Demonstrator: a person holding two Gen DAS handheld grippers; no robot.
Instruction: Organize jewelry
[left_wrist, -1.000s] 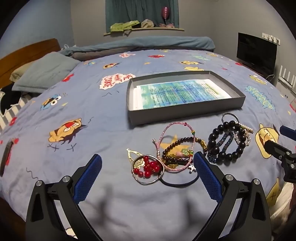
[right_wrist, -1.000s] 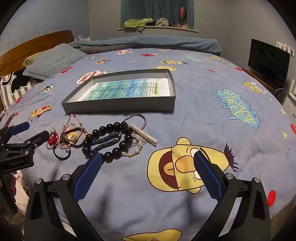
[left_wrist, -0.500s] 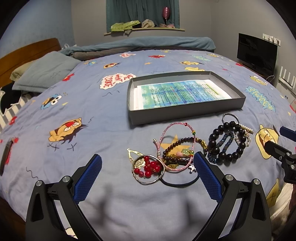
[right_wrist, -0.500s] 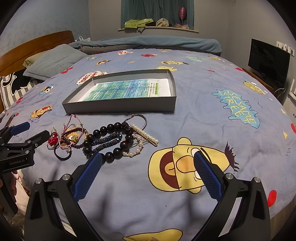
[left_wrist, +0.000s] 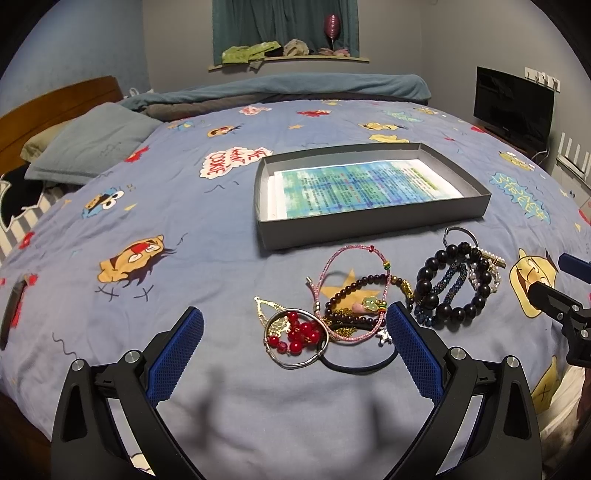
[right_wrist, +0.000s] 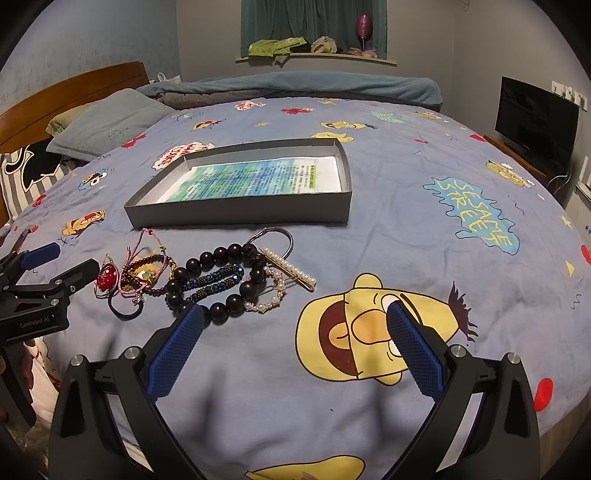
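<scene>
A pile of jewelry lies on the blue bedspread in front of a shallow grey box (left_wrist: 369, 225) lined with printed paper. In the left wrist view, a silver bangle with red beads (left_wrist: 295, 338), a pink cord bracelet (left_wrist: 354, 291) and a large black bead bracelet (left_wrist: 448, 284) lie just beyond my open, empty left gripper (left_wrist: 293, 321). In the right wrist view, the black bead bracelet (right_wrist: 218, 277), a pearl hair clip (right_wrist: 290, 269) and the grey box (right_wrist: 240, 214) show. My right gripper (right_wrist: 295, 319) is open and empty, its left finger near the black beads.
A grey pillow (left_wrist: 92, 144) and wooden headboard (left_wrist: 55, 110) are at the left. A folded blanket (left_wrist: 295, 88) lies at the bed's far end. A black TV (right_wrist: 535, 114) stands on the right. The bed's near edge is just below both grippers.
Both grippers have edged very slightly forward toward the jewelry. Nothing was taken hold of or moved.
</scene>
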